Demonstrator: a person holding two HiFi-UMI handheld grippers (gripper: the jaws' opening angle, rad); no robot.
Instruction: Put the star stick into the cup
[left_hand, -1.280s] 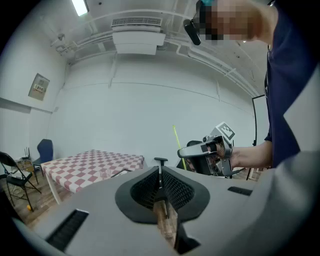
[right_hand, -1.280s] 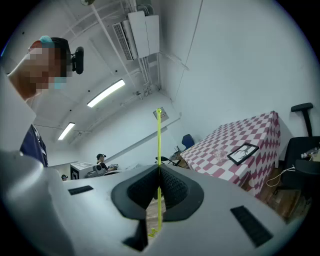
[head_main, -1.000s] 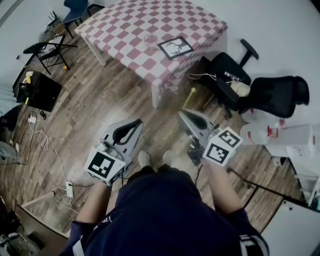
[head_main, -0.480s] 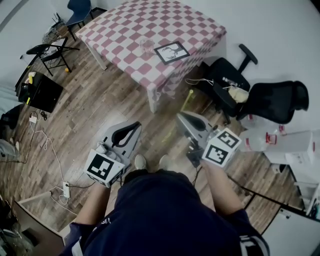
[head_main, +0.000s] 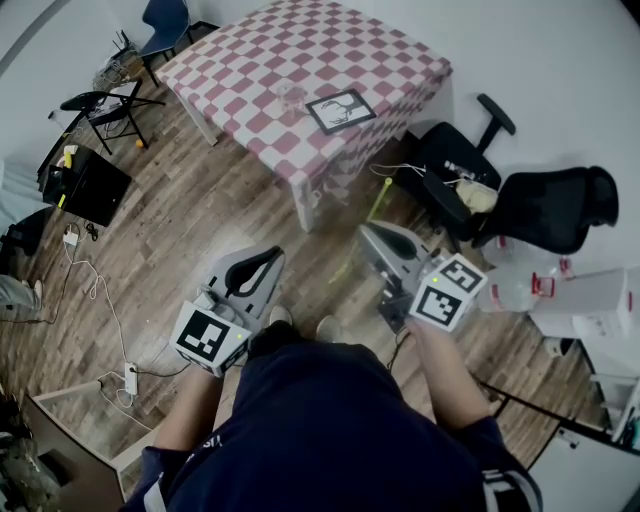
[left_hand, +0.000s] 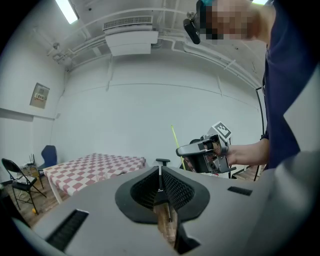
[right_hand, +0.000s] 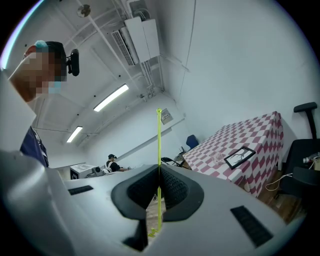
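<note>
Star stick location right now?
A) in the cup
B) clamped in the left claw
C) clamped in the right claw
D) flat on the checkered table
C: the right gripper view shows the right claw shut on the thin yellow-green star stick, which rises past its tips; the cup sits far off on the checkered table.

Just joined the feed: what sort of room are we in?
Likely an office or lab workroom: a checkered-cloth table, a black office chair, a power strip with cables on the wood floor.
</note>
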